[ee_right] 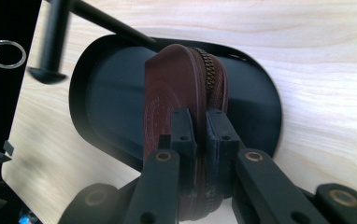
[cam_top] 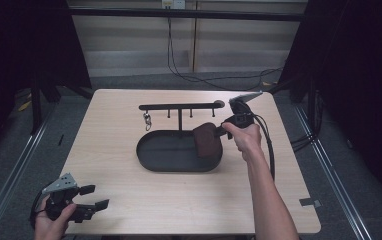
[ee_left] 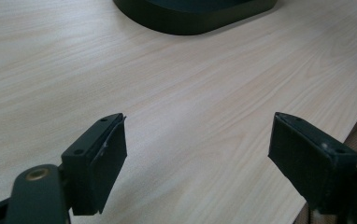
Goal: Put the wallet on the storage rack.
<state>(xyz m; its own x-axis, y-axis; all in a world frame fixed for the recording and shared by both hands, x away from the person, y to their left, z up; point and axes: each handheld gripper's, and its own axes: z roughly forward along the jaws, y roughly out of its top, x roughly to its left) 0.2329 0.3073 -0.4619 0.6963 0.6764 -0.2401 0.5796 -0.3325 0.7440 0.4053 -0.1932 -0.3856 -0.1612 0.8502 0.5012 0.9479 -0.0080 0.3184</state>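
One pale wooden surface [cam_top: 129, 200] stands on a grey floor [cam_top: 349, 165], with dark curtains at both sides and a black cable [cam_top: 179, 70] by the far wall; on the surface sits a black oval tray [cam_top: 164, 159] with a hook rack [cam_top: 179, 106] rising behind it, and a small ring [cam_top: 147, 119] hangs from the rack; the brown pouch [cam_top: 206, 140] is round, flat and zipped along its edge; the right tongs [cam_top: 225, 131] are clamped on it, just above the tray's right end; the left tongs [cam_top: 91, 196] are wide apart near the surface's front left corner, holding nothing.
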